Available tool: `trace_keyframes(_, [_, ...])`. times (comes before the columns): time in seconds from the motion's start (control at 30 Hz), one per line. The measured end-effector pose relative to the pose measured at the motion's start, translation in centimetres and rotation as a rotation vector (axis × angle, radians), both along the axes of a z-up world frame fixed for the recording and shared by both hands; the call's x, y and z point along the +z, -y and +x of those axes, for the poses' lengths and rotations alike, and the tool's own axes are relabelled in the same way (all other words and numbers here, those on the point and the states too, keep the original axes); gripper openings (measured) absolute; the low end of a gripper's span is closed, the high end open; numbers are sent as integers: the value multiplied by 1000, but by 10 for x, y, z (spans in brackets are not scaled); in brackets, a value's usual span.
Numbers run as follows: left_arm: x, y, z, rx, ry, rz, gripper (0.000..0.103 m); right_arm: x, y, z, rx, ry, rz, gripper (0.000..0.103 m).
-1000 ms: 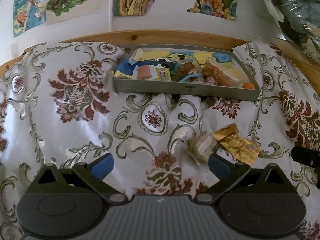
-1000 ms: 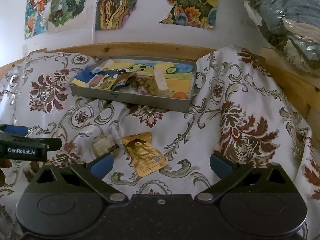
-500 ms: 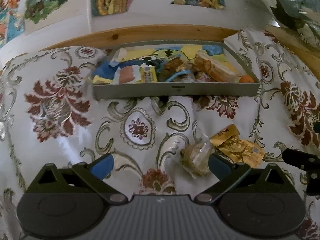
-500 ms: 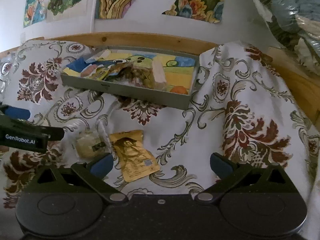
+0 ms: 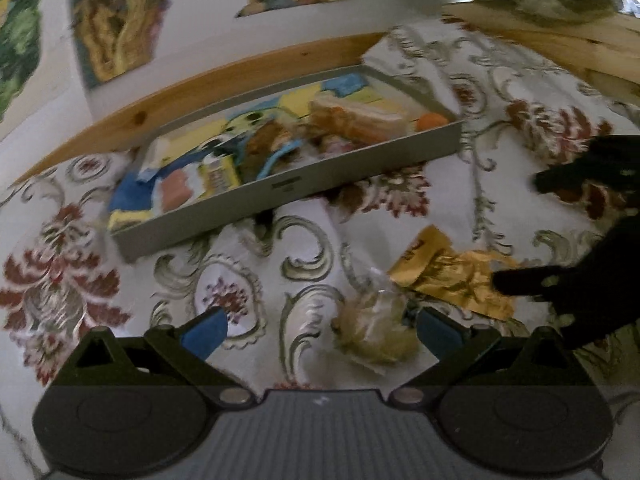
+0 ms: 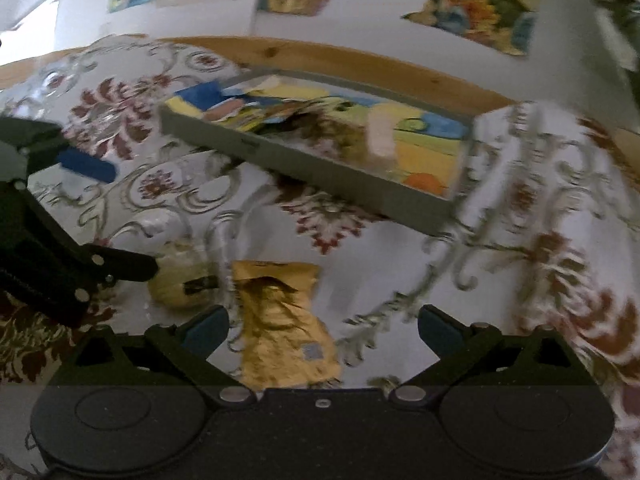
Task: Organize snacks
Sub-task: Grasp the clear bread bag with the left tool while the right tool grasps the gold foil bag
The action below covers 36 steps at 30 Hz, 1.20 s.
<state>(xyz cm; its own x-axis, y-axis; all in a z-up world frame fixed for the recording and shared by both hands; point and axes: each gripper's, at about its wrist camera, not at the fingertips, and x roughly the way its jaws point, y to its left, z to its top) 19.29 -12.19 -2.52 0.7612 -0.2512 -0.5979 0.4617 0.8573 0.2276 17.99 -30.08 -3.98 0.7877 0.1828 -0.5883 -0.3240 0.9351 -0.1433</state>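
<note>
Gold packet (image 6: 280,320) lies flat (long axis toward grey tray (image 6: 320,172)).

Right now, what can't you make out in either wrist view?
- Gold packet: print unreadable, motion blur in both views; right wrist view, near end hidden by the right gripper body.
- Clear-wrapped snack: contents unclear, blur and crinkled wrap.
- Tray: piled snacks overlap, count unclear.
- Left gripper: open; contact with the snack can't be told.
</note>
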Motion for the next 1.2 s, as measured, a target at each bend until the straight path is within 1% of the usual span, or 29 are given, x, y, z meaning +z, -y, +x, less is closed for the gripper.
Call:
trace_keyframes(0.07, [1, 0, 1, -37, -9, -13, 101, -6, -6, 8, 33, -18, -21, 95])
trace_keyframes(0.13, [1, -1, 4, -78, -30, -22, 97, -13, -11, 17, 54, -41, -38, 90])
trace_keyframes(0.2, [1, 1, 5, -107, -47, -19, 94, -21, -15, 24, 62, -66, -48, 85])
trace_keyframes(0.27, [0, 2, 7, -128, -60, -15, 92, -28, -19, 30, 76, -88, -54, 81])
trace_keyframes(0.37, [-3, 3, 10, -147, -96, -17, 88, -35, -20, 33, 95, -108, -41, 75])
trace_keyframes(0.4, [-5, 3, 11, -150, -108, -16, 86, -34, -19, 33, 93, -110, -25, 71])
trace_keyframes(0.43, [-6, 4, 12, -152, -117, -16, 86, -34, -17, 33, 90, -112, -17, 63])
trace_keyframes(0.47, [-7, 4, 14, -153, -127, -18, 85, -33, -16, 31, 88, -109, -23, 60])
trace_keyframes(0.53, [-7, 5, 16, -154, -146, -28, 85, -32, -14, 27, 89, -103, -39, 57])
trace_keyframes(0.63, [-11, 11, 19, -164, -160, -9, 82, -31, -5, 22, 59, -105, -38, 56])
trace_keyframes(0.7, [-15, 16, 23, -158, -172, 20, 74, -28, 4, 19, 27, -110, -16, 56])
trace_keyframes(0.73, [-17, 19, 24, -158, -182, 27, 71, -28, 9, 18, 14, -116, -1, 56])
trace_keyframes(0.8, [-20, 22, 28, -152, -198, 33, 63, -27, 15, 16, 2, -122, 20, 56])
trace_keyframes(0.97, [-27, 27, 36, -113, -235, 34, 60, -28, 16, 16, -4, -120, 27, 56])
trace_keyframes(1.07, [-28, 27, 37, -107, -241, 29, 57, -29, 14, 19, -4, -122, 38, 60])
trace_keyframes(1.1, [-28, 27, 37, -102, -245, 28, 54, -29, 14, 20, -5, -125, 44, 61])
trace_keyframes(1.17, [-27, 26, 38, -90, -255, 19, 53, -30, 11, 22, -1, -130, 49, 61])
trace_keyframes(1.2, [-26, 25, 39, -81, -266, 11, 52, -30, 10, 22, 4, -129, 44, 59])
